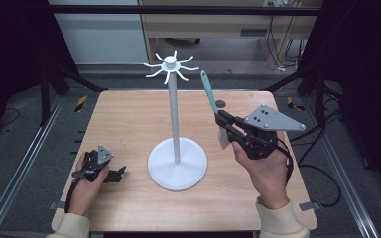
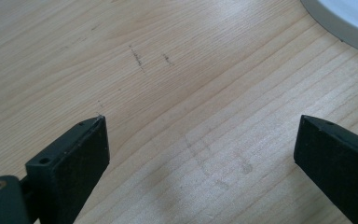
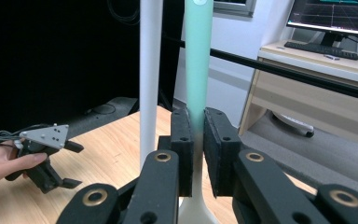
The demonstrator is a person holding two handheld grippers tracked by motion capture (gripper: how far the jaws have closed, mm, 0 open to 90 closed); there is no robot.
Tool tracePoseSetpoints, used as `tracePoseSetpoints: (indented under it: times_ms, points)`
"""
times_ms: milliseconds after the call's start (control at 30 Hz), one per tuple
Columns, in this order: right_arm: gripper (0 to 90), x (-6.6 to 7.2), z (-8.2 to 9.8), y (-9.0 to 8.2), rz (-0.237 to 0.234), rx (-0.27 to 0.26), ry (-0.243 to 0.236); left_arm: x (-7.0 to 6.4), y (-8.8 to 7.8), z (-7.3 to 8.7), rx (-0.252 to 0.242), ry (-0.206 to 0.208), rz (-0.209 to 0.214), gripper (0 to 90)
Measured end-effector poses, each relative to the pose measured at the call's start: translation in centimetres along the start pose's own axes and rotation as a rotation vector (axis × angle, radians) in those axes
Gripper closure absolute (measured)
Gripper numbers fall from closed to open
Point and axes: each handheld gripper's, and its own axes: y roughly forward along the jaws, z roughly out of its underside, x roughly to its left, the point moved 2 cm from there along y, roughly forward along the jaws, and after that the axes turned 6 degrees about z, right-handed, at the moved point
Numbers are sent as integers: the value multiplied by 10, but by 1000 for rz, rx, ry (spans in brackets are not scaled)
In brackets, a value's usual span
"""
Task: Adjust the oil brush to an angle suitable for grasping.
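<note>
Left tongs [image 2: 200,140] gape wide; right tongs [image 3: 196,140] are clamped.

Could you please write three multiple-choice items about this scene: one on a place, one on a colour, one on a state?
1. Where does the white stand rest?
A. near the table's middle
B. on the floor
C. at the far left corner

2. What colour is the handle of the utensil in the right tool?
A. red
B. pale green
C. black

3. How are the jaws of the left tool?
A. shut on the utensil
B. shut on the stand
C. open with nothing between them

Answers: 1 A, the high view shows its round base on the wooden table near the centre. 2 B, the right gripper view shows it mint green. 3 C, bare wood shows between the jaws.
</note>
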Motion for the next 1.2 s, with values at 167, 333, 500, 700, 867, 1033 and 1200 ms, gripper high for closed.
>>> tracePoseSetpoints:
  times_ms: [167,333,500,700,867,1033,1200]
  points:
    - [827,3,-2,0,-8,-6,-7,0,0,0,0,-1,0,28]
    - [827,7,-4,0,-17,-7,-17,0,0,0,0,0,1,28]
    - [827,10,-5,0,-26,-11,-23,0,0,0,0,0,1,28]
    - [827,13,-6,2,-35,-10,-31,0,0,0,-2,0,2,29]
    - [826,14,-6,2,-40,-10,-31,0,0,0,-1,1,2,29]
    - [826,15,-5,1,-42,-12,-30,0,0,0,0,2,4,29]
    - [826,18,-6,1,-47,-14,-33,-1,1,0,-3,-1,4,30]
